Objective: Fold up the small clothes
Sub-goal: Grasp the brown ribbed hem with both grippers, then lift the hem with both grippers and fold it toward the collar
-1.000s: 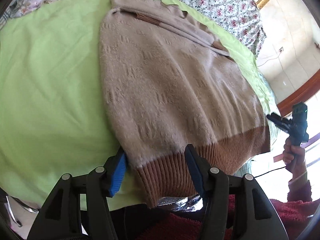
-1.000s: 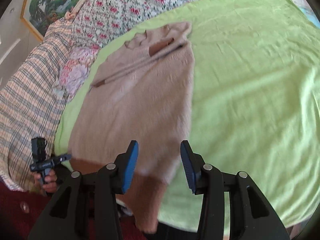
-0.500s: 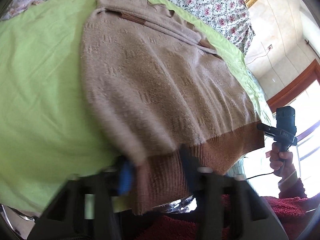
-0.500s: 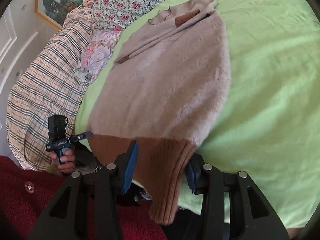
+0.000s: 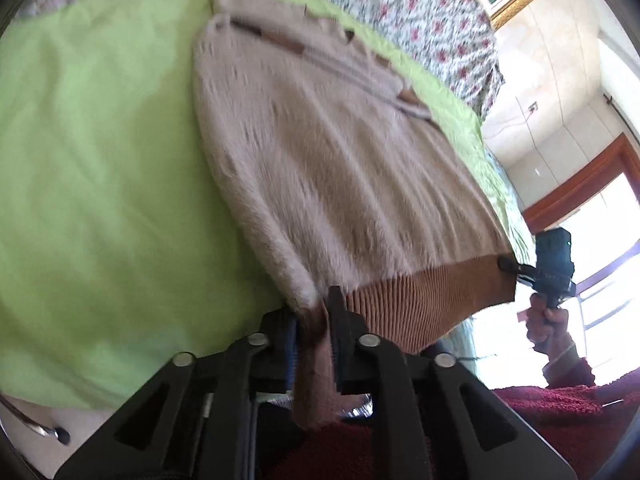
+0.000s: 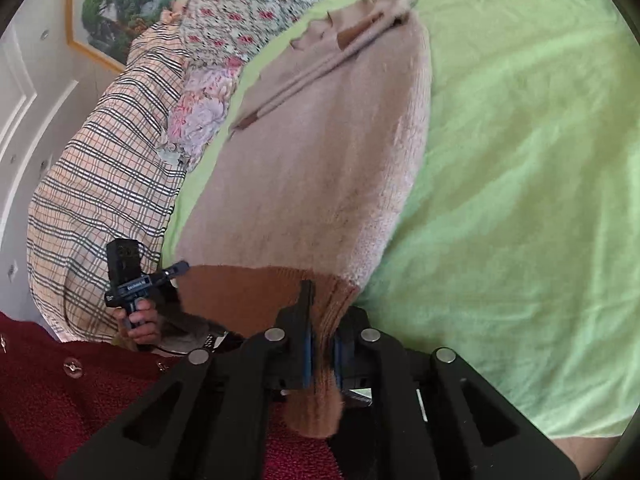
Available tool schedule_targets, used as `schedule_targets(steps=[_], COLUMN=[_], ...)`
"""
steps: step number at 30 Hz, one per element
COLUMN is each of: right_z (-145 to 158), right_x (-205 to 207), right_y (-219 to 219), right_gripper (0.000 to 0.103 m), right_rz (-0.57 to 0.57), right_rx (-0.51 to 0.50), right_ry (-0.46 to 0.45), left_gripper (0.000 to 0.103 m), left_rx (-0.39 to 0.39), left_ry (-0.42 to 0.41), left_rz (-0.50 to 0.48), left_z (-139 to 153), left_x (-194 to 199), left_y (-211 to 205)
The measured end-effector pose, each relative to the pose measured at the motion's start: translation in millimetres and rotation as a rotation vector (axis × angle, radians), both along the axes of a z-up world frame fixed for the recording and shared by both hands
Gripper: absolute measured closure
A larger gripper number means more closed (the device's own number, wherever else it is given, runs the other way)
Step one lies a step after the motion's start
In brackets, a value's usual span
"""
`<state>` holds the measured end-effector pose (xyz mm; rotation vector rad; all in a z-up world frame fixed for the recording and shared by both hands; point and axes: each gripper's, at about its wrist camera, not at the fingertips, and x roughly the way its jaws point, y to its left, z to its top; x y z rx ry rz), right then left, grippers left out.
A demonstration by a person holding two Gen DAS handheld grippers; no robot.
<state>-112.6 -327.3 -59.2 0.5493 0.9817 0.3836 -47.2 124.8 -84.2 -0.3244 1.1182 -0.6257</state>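
Note:
A beige knit sweater (image 5: 332, 160) with a brown ribbed hem lies flat on a green bedspread (image 5: 100, 168), collar at the far end. My left gripper (image 5: 314, 320) is shut on the hem's left corner. My right gripper (image 6: 320, 324) is shut on the hem's right corner, and it also shows at the right edge of the left wrist view (image 5: 516, 268). The sweater (image 6: 320, 152) fills the middle of the right wrist view, and the left gripper (image 6: 176, 270) shows there at the left.
Floral pillows (image 6: 240, 12) and a plaid blanket (image 6: 100, 184) lie at the head and side of the bed. The green bedspread (image 6: 520, 160) stretches wide beside the sweater. My red sleeve (image 6: 60, 400) is near the bed's front edge.
Both grippers moved forward onto the sweater's hem and closed on its two corners. They were open a second ago.

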Motion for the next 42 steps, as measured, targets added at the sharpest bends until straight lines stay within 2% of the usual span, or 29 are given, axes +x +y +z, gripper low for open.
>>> schedule_targets(steps=[1, 3, 5, 7, 8, 11, 15, 19, 23, 27, 29, 32, 38, 42], right_z=[0.2, -0.9, -2.7, -0.1, 2.3, 3.6, 3.1, 32.5, 71.1, 95.8, 104.8, 122.4, 144.8, 131.8], right_x=[-0.3, -1.5, -0.7, -2.4, -4.0, -10.6, -11.1, -3.9, 20.5, 58.1, 79.8, 126.0, 223.2, 283.0], right_y=[0.2, -0.2, -0.6, 3.6, 4.4, -0.5, -3.2, -0.9, -6.9, -8.6, -9.6, -15.6, -40.5, -49.3], right_gripper=[0.090, 0.089, 0.089, 0.090, 0.094, 0.095, 0.095, 0.095, 0.095, 0.095, 0.095, 0.095, 0.095, 0.095], right_rz=[0.009, 0.015, 0.013, 0.016, 0.012, 0.001, 0.007, 0.016, -0.009, -0.038, -0.059, -0.106, -0.198, -0.240], right_rx=[0.002, 0.001, 0.014, -0.019, -0.037, -0.054, -0.033, 0.030, 0.094, 0.129, 0.131, 0.095, 0.052, 0.022], right_ry=[-0.002, -0.005, -0.007, -0.026, -0.036, -0.047, -0.047, -0.148, -0.282, -0.381, -0.410, -0.427, -0.413, -0.353], left_gripper=[0.076, 0.075, 0.079, 0.096, 0.096, 0.097, 0.098, 0.098, 0.098, 0.098, 0.098, 0.098, 0.098, 0.098], left_rx=[-0.003, -0.005, -0.005, 0.035, 0.046, 0.048, 0.045, -0.003, -0.034, -0.083, -0.102, -0.088, -0.038, -0.004], left_ry=[0.013, 0.011, -0.013, -0.066, -0.084, -0.121, -0.099, -0.189, -0.295, -0.391, -0.428, -0.462, -0.452, -0.409], left_rz=[-0.009, -0.017, -0.029, -0.032, -0.032, -0.006, 0.018, 0.012, 0.031, 0.081, 0.128, 0.162, 0.193, 0.222], left_z=[-3.1, -6.9, -5.5, 0.4, 3.4, 9.8, 5.1, 40.4, 82.2, 116.8, 131.3, 148.4, 158.1, 141.1], left_x=[-0.6, -1.7, -2.1, -5.2, -8.0, -17.2, -17.3, -17.4, 0.5, 37.4, 69.5, 117.6, 224.4, 289.9], left_y=[-2.8, -5.2, -7.2, -11.7, -12.3, -3.4, 6.3, 3.3, 5.3, 9.5, 10.2, 2.0, -22.7, -33.6])
